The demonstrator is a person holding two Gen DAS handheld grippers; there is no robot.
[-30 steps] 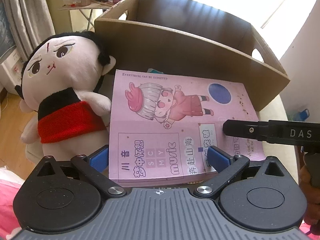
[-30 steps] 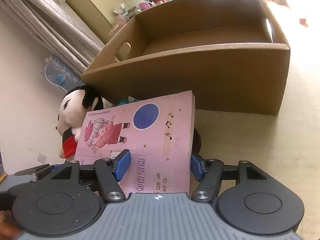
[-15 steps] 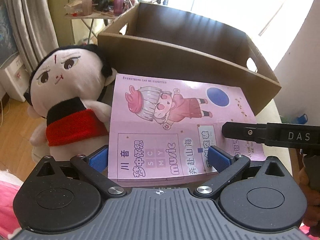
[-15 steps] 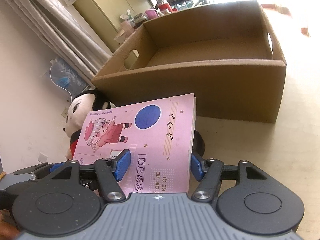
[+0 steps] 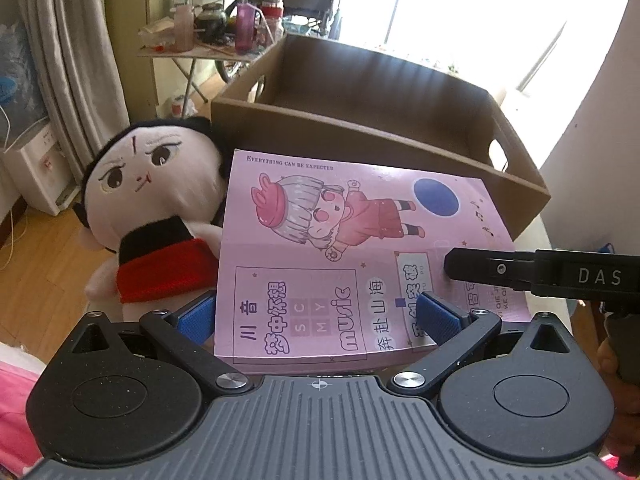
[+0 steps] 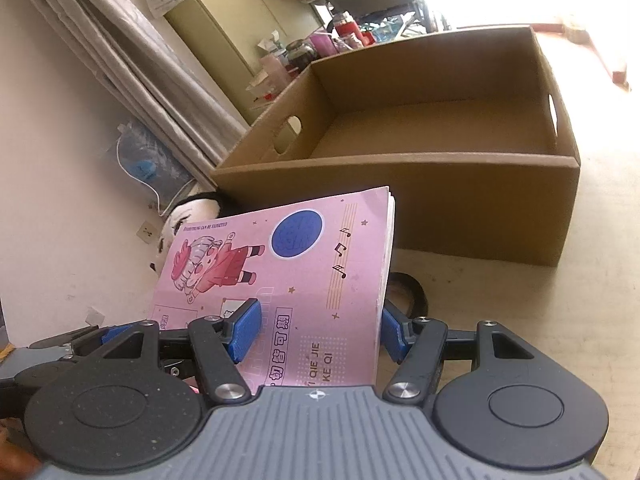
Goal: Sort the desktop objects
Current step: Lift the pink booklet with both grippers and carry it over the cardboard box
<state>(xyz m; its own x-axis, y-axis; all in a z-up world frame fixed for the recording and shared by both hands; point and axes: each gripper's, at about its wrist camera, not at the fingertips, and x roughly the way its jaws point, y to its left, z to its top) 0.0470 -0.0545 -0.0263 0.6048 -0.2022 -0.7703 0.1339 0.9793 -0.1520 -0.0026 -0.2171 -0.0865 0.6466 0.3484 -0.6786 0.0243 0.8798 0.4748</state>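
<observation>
A pink music book (image 5: 340, 248) with a cartoon girl on its cover is held up off the table, also in the right wrist view (image 6: 296, 280). My left gripper (image 5: 316, 316) is shut on its near edge. My right gripper (image 6: 316, 332) is shut on its right side; one of its fingers (image 5: 520, 272) crosses the cover in the left wrist view. An open, empty cardboard box (image 5: 380, 120) stands just beyond the book, also in the right wrist view (image 6: 440, 152). A plush doll (image 5: 152, 200) with black hair and a red skirt lies left of the book.
A black tape ring (image 6: 408, 292) lies on the beige table (image 6: 540, 312) under the book's right edge. A wall (image 6: 60, 160) and curtains (image 6: 132, 52) are on the left. A cluttered side table (image 5: 208, 32) stands behind the box.
Both grippers have risen with the book, which now sits higher against the box's near wall. More of the box's inside shows. The grips have not changed.
</observation>
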